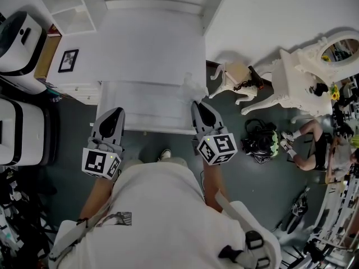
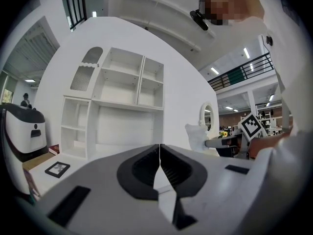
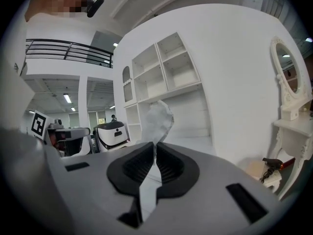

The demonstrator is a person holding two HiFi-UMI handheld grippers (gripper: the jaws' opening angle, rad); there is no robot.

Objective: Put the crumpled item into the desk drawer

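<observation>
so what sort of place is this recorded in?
Probably a mock room staged inside a big open hall, not a real home: a white desk with shelves, an ornate white vanity with a mirror beside it, and a railed mezzanine with strip lights beyond.

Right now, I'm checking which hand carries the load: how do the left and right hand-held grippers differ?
The right hand-held gripper is shut on the crumpled item; the left hand-held gripper is shut on nothing. The left's jaws meet; the right's are parted slightly by that item. Both point at the desk.
</observation>
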